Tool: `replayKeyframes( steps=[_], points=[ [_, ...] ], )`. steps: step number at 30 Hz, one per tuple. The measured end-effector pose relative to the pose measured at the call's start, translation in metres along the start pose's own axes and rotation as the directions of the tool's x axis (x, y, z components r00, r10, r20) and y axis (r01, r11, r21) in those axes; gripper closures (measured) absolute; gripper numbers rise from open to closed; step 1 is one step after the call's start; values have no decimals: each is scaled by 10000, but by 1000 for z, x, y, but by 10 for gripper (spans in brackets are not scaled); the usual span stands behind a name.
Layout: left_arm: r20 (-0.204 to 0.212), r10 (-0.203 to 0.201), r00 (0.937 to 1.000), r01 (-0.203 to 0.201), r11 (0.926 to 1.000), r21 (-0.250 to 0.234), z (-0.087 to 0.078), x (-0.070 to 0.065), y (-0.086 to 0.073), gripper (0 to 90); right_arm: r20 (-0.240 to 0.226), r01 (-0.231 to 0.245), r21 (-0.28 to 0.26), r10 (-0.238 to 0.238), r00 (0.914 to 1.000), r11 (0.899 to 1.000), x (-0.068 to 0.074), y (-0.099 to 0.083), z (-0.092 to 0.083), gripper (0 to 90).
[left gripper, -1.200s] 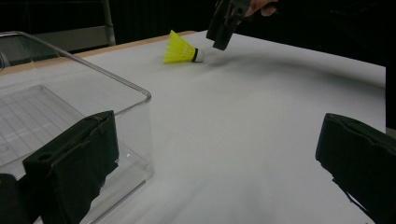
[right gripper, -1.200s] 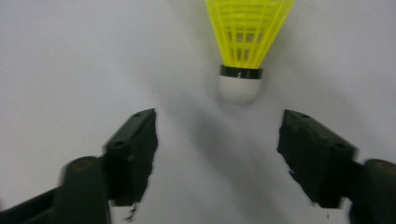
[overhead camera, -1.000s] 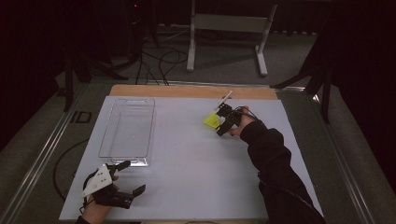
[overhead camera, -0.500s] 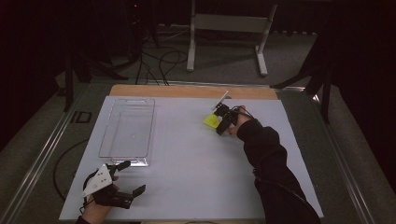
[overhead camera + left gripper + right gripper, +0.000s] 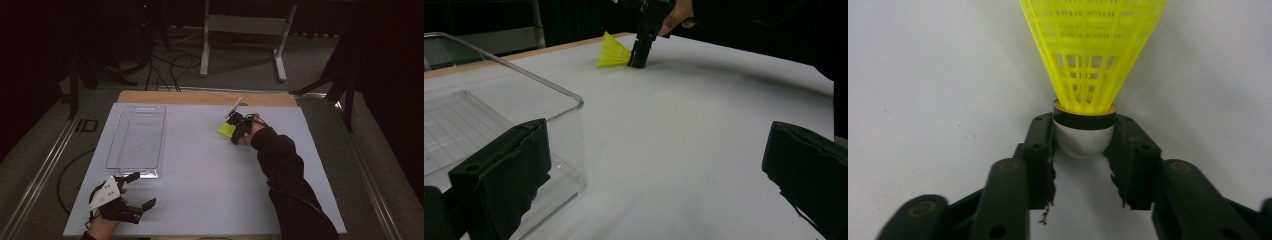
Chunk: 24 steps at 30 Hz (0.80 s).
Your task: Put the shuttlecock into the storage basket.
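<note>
A yellow plastic shuttlecock [image 5: 225,130] [image 5: 1093,50] lies on the white table surface [image 5: 210,170], right of centre toward the back. My right gripper [image 5: 234,131] [image 5: 1083,142] is shut on the shuttlecock, one jaw touching each side of its white cork base, with the yellow skirt pointing away. In the left gripper view, the right gripper [image 5: 640,55] stands over the shuttlecock [image 5: 613,51]. My left gripper [image 5: 143,190] [image 5: 654,165] rests open with nothing between its jaws at the near left, just in front of the clear tray's near corner.
An empty clear plastic tray [image 5: 162,135] [image 5: 549,85] stands on the left half of the table. A wooden strip [image 5: 200,97] runs along the far edge. Beyond it, a metal stand [image 5: 240,30] and cables [image 5: 170,65] are on the floor.
The right gripper and shuttlecock have barely shifted. The left gripper has not moved.
</note>
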State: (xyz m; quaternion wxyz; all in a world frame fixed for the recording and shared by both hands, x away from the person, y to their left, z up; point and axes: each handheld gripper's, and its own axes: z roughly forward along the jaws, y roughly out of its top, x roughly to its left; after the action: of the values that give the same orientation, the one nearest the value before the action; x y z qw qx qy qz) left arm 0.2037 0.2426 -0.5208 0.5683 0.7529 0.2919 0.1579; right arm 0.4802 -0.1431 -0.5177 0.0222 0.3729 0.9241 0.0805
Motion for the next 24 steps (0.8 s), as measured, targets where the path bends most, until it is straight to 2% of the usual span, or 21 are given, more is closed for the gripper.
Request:
replayKeyframes(
  steps=[3, 11, 16, 21, 24],
  points=[
    [15, -17, 10000, 17, 10000, 20, 0, 0, 0, 1, -112, -3, 1, 3, 9999, 10000, -1, 0, 0, 649],
    [30, -39, 10000, 39, 10000, 21, 0, 0, 0, 1, 93, 258, 66, -259, 9996, 9996, 1, 1, -4, 661],
    [9, -12, 10000, 12, 10000, 43, 0, 0, 0, 1, 83, 508, -181, -507, 9987, 9985, -1, -2, -12, 661],
    [5, -9, 10000, 9, 10000, 49, 1, 0, 0, 1, 103, 985, -265, -983, 9951, 9948, -2, -7, -19, 662],
    [5, -12, 10000, 12, 10000, 45, 1, 0, 0, 2, 83, 1196, -123, -1195, 9928, 9927, -1, -10, -23, 662]
  ],
)
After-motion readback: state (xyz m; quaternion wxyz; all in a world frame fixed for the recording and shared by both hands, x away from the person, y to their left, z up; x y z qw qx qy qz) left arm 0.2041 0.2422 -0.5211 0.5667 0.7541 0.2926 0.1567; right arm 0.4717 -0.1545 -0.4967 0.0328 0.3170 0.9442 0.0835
